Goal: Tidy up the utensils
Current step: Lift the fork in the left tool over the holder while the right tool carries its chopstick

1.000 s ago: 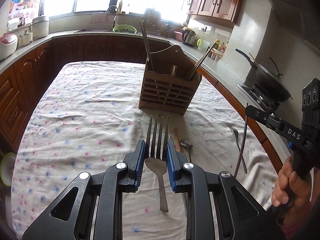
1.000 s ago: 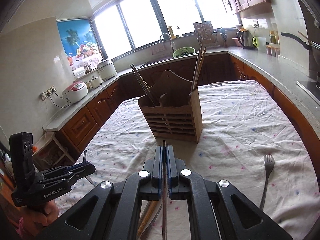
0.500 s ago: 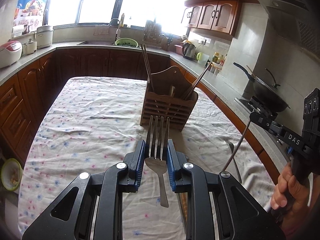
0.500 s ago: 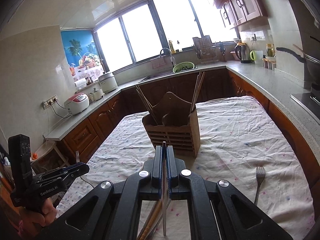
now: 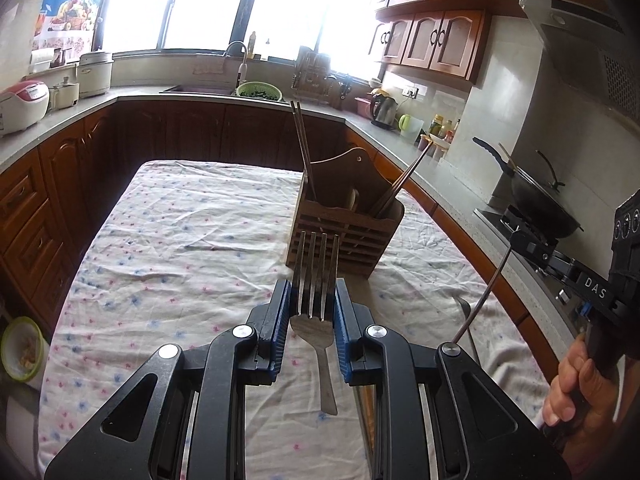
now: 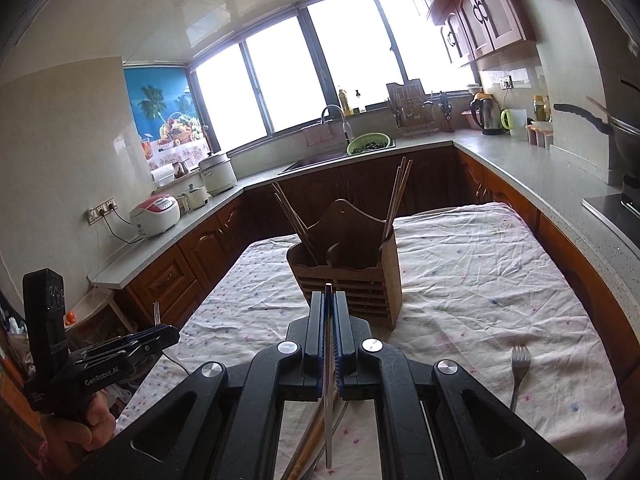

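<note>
My left gripper [image 5: 311,296] is shut on a steel fork [image 5: 314,268]. Its tines point forward at the wooden utensil holder [image 5: 348,236] and its handle hangs down behind the pads. The holder [image 6: 352,280] stands on the flowered tablecloth [image 5: 180,260] with chopsticks [image 5: 304,152] leaning in both end compartments. My right gripper [image 6: 329,316] is shut on a thin metal utensil [image 6: 329,380], seen edge-on. In the left wrist view the right gripper [image 5: 518,240] is at the right, with that utensil [image 5: 484,296] slanting down from it. In the right wrist view the left gripper [image 6: 170,334] is at the left.
A second fork [image 6: 519,364] lies on the cloth at the right, and wooden chopsticks [image 6: 308,448] lie under my right gripper. Counters with rice cookers [image 6: 156,214], a sink and a kettle ring the table. A wok [image 5: 540,204] sits on the stove at the right.
Both grippers have risen with their utensils still held. The holder now sits lower and farther off in both views, and more of the windows and cabinets shows.
</note>
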Demonstrator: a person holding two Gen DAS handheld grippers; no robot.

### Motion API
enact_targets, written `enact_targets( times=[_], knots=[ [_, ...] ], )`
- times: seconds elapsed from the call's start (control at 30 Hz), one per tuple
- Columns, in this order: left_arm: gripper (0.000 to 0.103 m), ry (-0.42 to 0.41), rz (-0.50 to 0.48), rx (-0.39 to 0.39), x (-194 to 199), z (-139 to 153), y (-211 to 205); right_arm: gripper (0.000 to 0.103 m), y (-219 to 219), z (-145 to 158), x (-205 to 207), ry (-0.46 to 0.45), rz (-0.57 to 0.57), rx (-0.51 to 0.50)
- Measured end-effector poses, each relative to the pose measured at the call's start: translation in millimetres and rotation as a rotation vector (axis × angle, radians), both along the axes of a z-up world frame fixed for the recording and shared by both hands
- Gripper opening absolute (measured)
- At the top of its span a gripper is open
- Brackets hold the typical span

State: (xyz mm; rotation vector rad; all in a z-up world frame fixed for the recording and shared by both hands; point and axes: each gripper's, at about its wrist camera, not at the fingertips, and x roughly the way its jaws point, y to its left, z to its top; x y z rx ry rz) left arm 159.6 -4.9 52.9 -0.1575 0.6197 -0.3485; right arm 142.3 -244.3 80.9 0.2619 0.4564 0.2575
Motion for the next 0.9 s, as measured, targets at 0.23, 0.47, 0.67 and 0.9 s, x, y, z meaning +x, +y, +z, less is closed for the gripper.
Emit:
enact_targets(
  times=[0.23, 0.47, 0.67, 0.9],
  knots=[
    [0.019, -0.013, 0.004, 0.0, 8.3, 6.6, -2.7, 0.004, -4.7, 7.7, 6.9, -0.02, -0.007, 0.006],
    [0.019, -0.035, 0.002, 0.001, 18.9, 17.9, -5.5, 0.004, -11.3, 16.4, 15.4, -0.04, -0.02, 0.017],
    [0.019, -0.057, 0.008, -0.006, 31.8, 29.1, -6.7, 0.004, -16.3, 29.2, 25.9, -0.068, -0.03, 0.019],
    [0.019, -0.11, 0.021, -0.014, 53.3, 47.0, -10.8, 0.004, -21.5, 46.7, 42.5, -0.12, -0.052, 0.016]
  ],
)
